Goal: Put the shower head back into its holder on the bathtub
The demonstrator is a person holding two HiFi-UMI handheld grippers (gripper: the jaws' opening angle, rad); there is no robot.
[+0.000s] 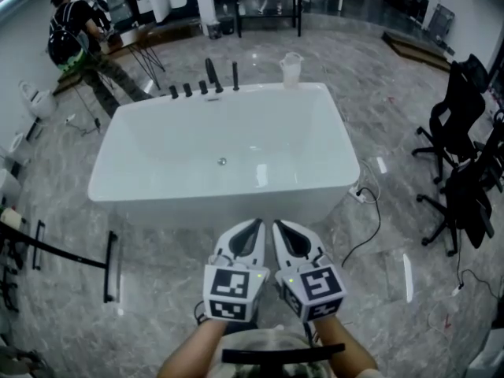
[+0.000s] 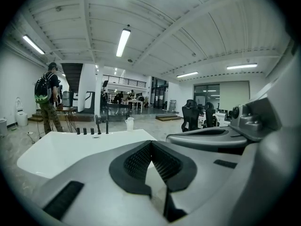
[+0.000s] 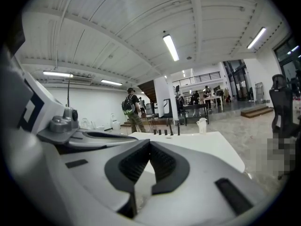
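Observation:
The white bathtub (image 1: 157, 191) fills the middle of the head view. On its far rim stand black fittings: several short knobs (image 1: 187, 90), a taller slanted piece (image 1: 211, 75) and a slim upright rod (image 1: 235, 75). Which of these is the shower head I cannot tell. My left gripper (image 1: 256, 225) and right gripper (image 1: 279, 227) hang side by side just before the tub's near wall, both shut and empty. The left gripper view shows my left gripper (image 2: 151, 142) with the jaws meeting, tub (image 2: 56, 149) and fittings (image 2: 99, 127) beyond. The right gripper (image 3: 149, 142) looks the same, fittings (image 3: 170, 128) far ahead.
A clear plastic jug (image 1: 290, 69) stands on the floor behind the tub. A person with a backpack (image 1: 71, 30) stands at the far left. Black office chairs (image 1: 457, 132) sit at the right, a cable (image 1: 368, 219) trails beside the tub, and a black rack (image 1: 110, 266) lies at the left.

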